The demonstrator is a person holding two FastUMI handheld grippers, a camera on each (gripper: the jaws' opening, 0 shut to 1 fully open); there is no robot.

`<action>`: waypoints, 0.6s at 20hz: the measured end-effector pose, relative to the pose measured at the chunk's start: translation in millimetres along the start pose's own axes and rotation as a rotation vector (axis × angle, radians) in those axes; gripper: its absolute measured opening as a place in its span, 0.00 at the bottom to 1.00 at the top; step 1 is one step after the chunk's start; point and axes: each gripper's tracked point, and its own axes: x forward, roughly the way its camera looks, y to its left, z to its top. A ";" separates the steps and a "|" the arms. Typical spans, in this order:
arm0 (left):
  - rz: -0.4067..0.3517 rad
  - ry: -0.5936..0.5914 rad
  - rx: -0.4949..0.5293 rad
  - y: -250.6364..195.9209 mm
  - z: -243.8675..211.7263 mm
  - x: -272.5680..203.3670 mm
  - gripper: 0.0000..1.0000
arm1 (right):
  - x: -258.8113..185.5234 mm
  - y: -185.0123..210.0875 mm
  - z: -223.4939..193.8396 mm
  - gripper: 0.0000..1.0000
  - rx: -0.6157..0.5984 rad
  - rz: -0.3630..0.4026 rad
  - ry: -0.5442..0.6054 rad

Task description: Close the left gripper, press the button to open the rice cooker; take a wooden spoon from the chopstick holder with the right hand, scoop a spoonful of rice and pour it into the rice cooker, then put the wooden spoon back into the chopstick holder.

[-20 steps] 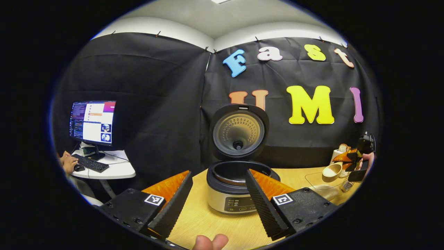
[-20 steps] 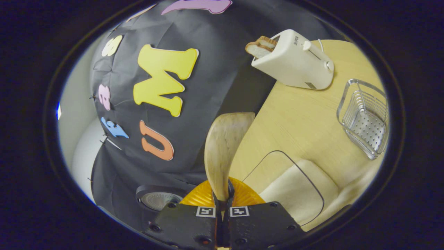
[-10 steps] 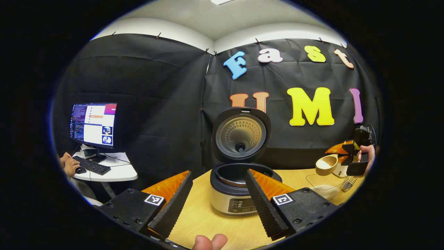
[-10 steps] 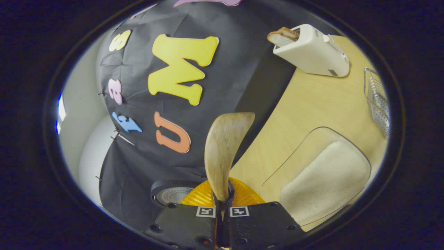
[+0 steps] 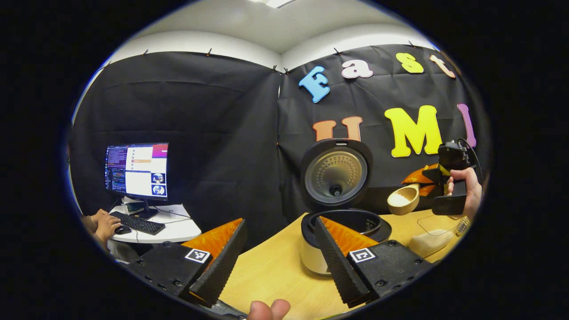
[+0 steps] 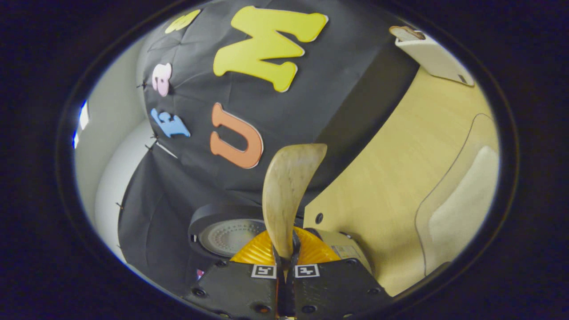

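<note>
Carrying a loaded pale wooden spoon (image 5: 402,200) toward the black-and-cream round rice cooker (image 5: 342,235), lid (image 5: 336,173) already standing open at the back; scoop step judged complete, pour step in hand. Right gripper (image 6: 284,262) pinching the spoon's handle, fingers pressed together on it, bowl rising edge-on toward 12 o'clock in the right gripper view. In the left gripper view, spoon bowl showing white rice inside, hanging at about 2 o'clock off the cooker pot, near the rim but not yet over the opening; a hand (image 5: 464,189) gripping that tool behind it. Left gripper (image 5: 280,249) idling low over the light wooden table (image 5: 266,271), fingers spread wide, holding nothing. Clear shallow tray of rice (image 6: 462,209) lying at 3 o'clock in the right gripper view. Next move, as judged: shifting the bowl above the pot's centre, then rolling the wrist to tip the rice in; keeping level until then to avoid spilling on the table.
</note>
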 end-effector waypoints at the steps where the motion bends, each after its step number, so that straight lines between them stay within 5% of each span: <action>1: -0.007 0.000 0.007 0.6 -0.5 1.5 0.98 | 10.1 6.8 -8.1 0.00 -0.030 0.000 0.005; 12: -0.054 0.038 0.022 -1.8 -15.7 11.4 0.97 | 68.1 23.8 -52.5 0.00 -0.383 -0.051 -0.040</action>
